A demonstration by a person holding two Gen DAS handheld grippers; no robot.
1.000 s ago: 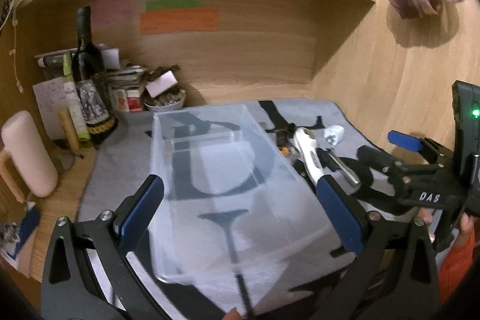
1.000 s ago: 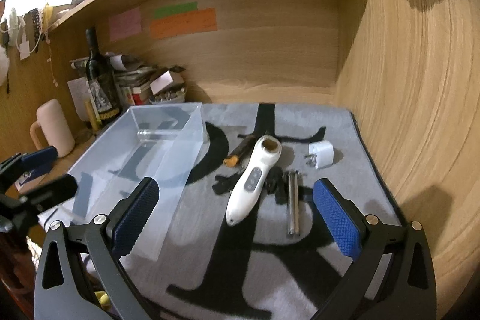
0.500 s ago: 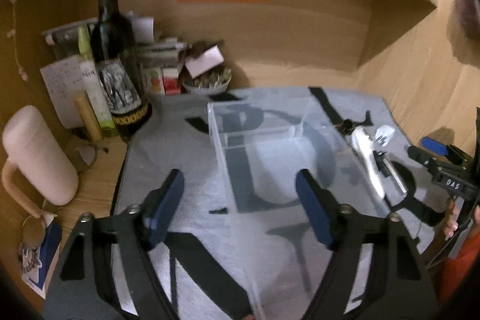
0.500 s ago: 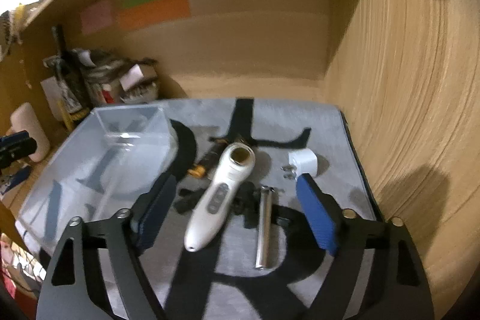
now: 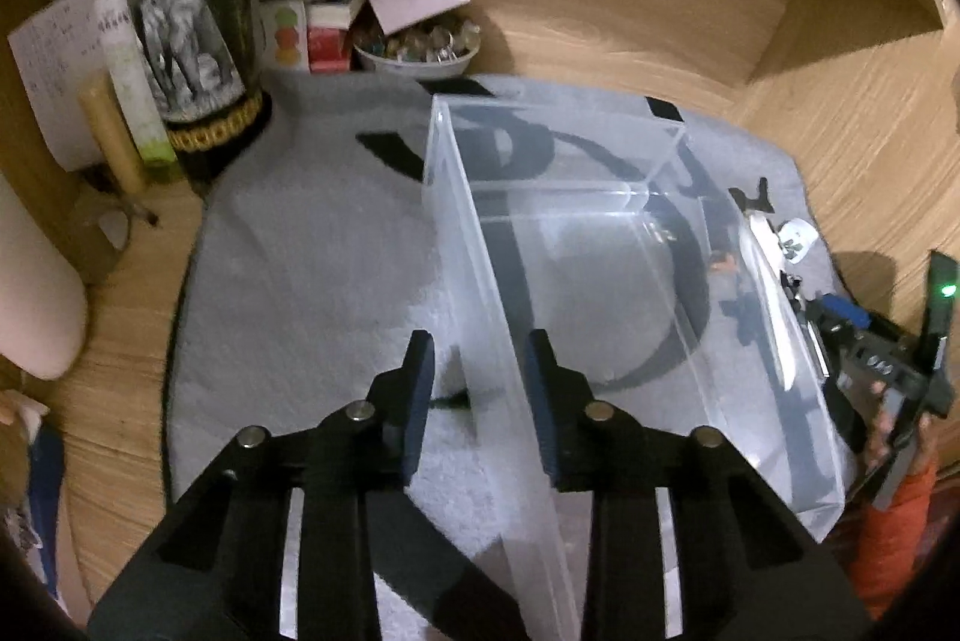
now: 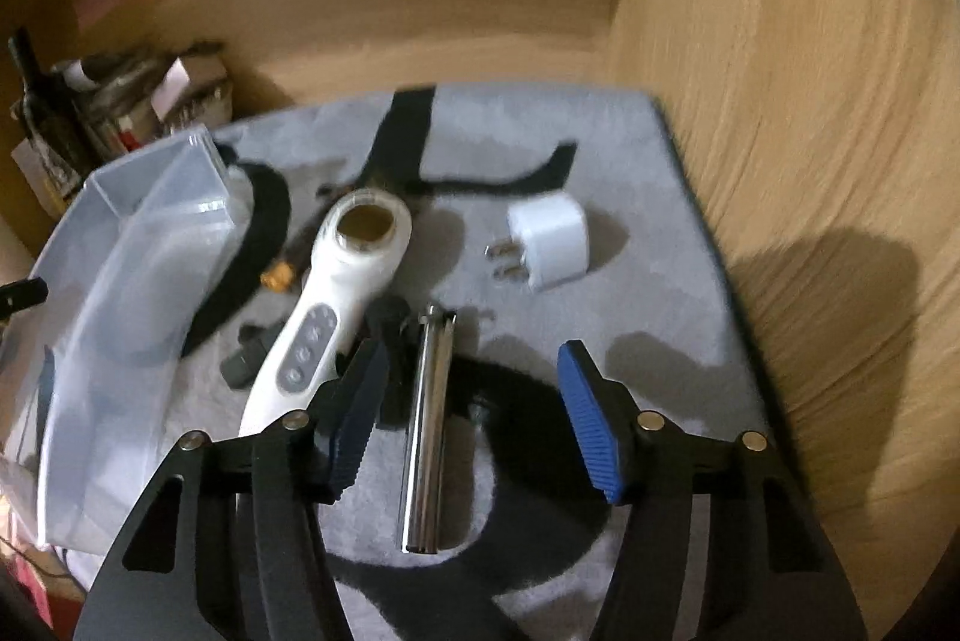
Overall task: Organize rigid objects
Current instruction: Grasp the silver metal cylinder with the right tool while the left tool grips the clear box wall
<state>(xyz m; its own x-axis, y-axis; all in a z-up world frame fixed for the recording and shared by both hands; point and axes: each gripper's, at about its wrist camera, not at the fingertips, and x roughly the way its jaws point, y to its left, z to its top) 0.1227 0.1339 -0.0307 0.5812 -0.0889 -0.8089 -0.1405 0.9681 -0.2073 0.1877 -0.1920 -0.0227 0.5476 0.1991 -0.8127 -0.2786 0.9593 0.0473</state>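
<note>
Objects beside one clear bin (image 6: 138, 281): one charger (image 6: 555, 239), one metal tube (image 6: 429, 425).

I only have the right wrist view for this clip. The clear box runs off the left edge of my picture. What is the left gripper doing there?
Observer: The left gripper straddles the near left wall of the clear box, one finger outside, one inside; its jaws are closing.
Operator: Anything in the box yet?
Observer: No, only the mat's pattern shows through its floor.
Operator: What stands beyond the box on that side?
Observer: A dark wine bottle with an elephant label, next to a white bowl of small bits.
</note>
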